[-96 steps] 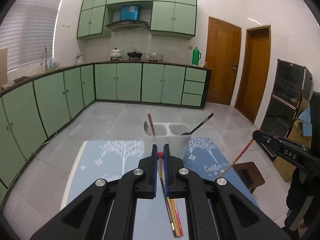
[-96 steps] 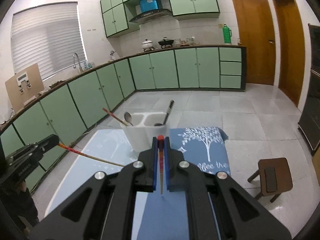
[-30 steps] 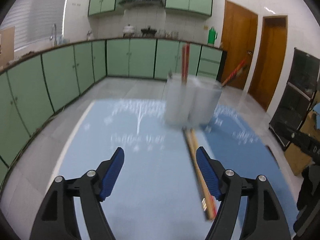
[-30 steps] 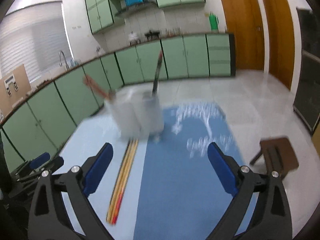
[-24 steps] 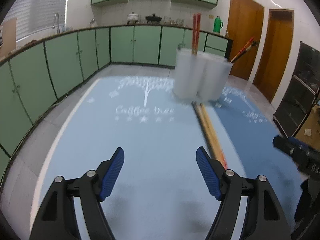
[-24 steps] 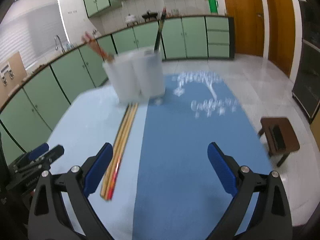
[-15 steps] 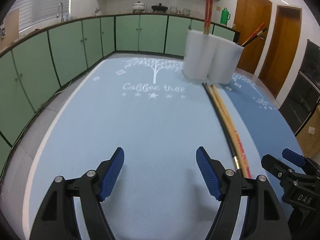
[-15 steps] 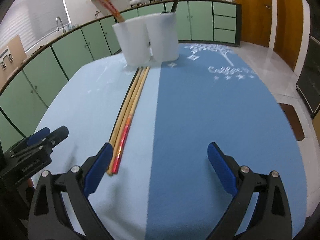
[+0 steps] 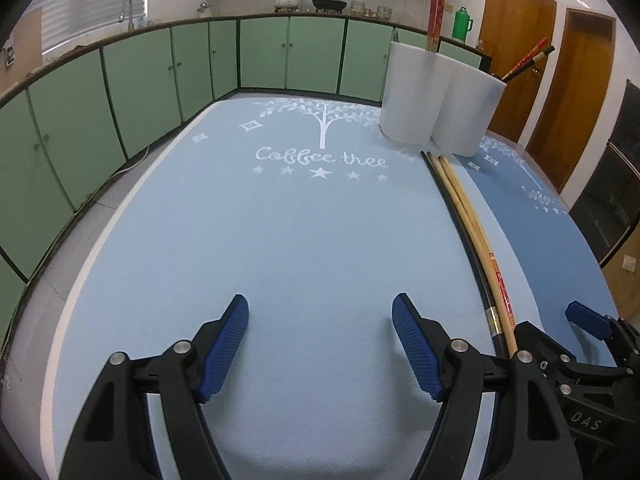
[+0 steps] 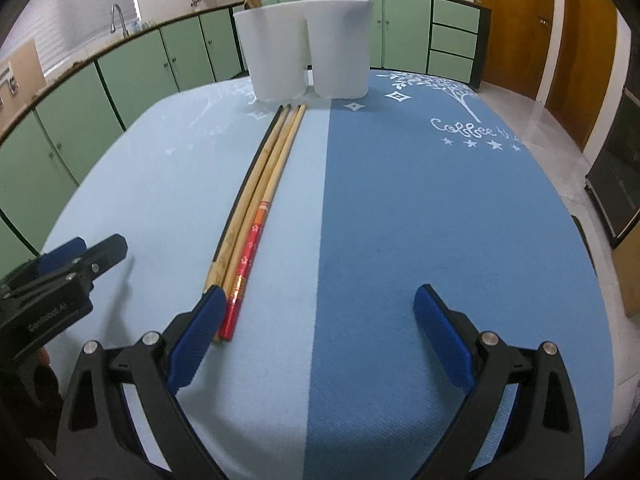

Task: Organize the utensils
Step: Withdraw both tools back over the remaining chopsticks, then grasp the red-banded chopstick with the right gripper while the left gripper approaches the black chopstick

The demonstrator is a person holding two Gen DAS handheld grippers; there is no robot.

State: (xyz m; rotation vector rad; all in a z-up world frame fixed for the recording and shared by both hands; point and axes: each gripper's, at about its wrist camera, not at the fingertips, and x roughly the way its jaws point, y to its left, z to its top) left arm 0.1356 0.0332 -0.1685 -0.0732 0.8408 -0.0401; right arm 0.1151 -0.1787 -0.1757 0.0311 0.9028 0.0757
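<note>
A white two-cup utensil holder (image 9: 438, 100) (image 10: 308, 46) stands at the far side of the table, with red chopsticks (image 9: 436, 8) and a dark-handled utensil (image 9: 528, 62) in it. Several loose chopsticks (image 10: 256, 204) (image 9: 472, 236), black, bamboo and red-ended, lie side by side on the light blue mat, pointing at the holder. My left gripper (image 9: 320, 316) is open and empty, low over the mat, left of the chopsticks. My right gripper (image 10: 320, 304) is open and empty; its left finger (image 10: 200, 332) lies next to the chopsticks' near ends.
The table carries a light blue mat (image 9: 240, 240) and a darker blue mat (image 10: 440, 220) side by side. Green kitchen cabinets (image 9: 140, 72) run behind and left. Wooden doors (image 9: 516, 52) stand at the right. A dark cabinet (image 9: 616, 184) stands beside the table.
Both grippers were shut on chopsticks held up in the air; now both are open and low over the table. The holder has more chopsticks in it. The view has steadied.
</note>
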